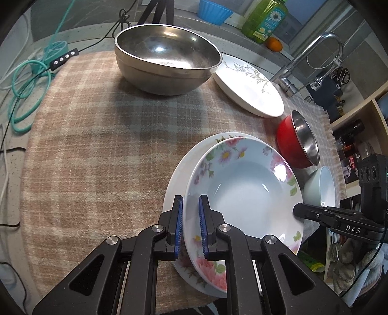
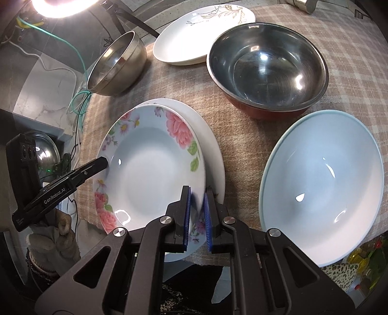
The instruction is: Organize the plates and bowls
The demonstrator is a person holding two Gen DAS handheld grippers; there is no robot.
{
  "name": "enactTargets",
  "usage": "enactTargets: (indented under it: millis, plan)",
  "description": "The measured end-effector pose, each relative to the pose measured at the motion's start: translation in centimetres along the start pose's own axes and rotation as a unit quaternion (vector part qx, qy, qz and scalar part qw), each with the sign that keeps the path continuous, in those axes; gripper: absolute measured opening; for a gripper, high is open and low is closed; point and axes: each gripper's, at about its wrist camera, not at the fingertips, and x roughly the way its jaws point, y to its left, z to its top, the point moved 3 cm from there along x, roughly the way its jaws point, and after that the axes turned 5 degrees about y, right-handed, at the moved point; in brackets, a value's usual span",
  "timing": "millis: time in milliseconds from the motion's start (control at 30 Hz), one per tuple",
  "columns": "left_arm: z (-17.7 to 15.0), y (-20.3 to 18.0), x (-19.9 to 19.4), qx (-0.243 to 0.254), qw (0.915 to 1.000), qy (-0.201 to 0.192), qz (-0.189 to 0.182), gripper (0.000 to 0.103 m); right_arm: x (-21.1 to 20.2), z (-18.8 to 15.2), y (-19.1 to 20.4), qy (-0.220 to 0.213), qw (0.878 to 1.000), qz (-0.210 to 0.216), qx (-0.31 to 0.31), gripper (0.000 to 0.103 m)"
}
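1. Floral deep plate sits on top of a larger white plate, at the near edge of the checked cloth.
2. Left gripper is clamped on the floral plate's rim on one side; right gripper is clamped on the rim at the opposite side. Each has one pad inside the rim and one outside.
3. Key relation: the plate spans between the two grippers, each pointing steeply down at its own edge. Neither hand is nearer, so any lift or set-down would need both moving together, I judge.
4. White plate's edge shows just outside the right gripper's outer pad; contact there cannot be told.
5. Around it: pale blue bowl just beside, red steel-lined bowl behind, large steel bowl and leaf-patterned plate further back.
6. Room: kitchen counter, tap and green bottle at the back.
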Motion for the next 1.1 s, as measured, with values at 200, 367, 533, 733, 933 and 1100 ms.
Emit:
enactTargets:
  millis: [200,367,533,733,933,1100]
  plan:
    - [0.3,-0.3,-0.2,0.012,0.9998,-0.006,0.016,0.011,-0.1,0.0,0.6,0.0,1.0,-0.021,-0.021,0.013]
    - [0.4,-0.4,-0.3,0.014,0.9998,-0.006,0.015,0.011,-0.3,-0.1,0.7,-0.005,0.999,-0.037,-0.03,0.013]
    - [0.5,-0.4,-0.8,0.014,0.9997,-0.012,0.014,0.011,-1.2,0.0,0.8,-0.02,0.998,-0.039,-0.034,0.024]
    - [0.8,-0.3,-2.0,0.007,0.9996,-0.026,0.01,0.012,-3.2,0.3,1.5,-0.047,0.997,-0.033,-0.048,0.028]
    - [1.6,-0.9,-2.7,-0.008,0.9994,-0.034,-0.007,0.028,-5.7,0.9,2.1,-0.067,0.995,-0.024,-0.071,0.032]
    - [2.2,-1.6,-3.0,-0.026,0.9985,-0.039,-0.027,0.035,-8.5,1.5,1.7,-0.085,0.992,-0.01,-0.092,0.052]
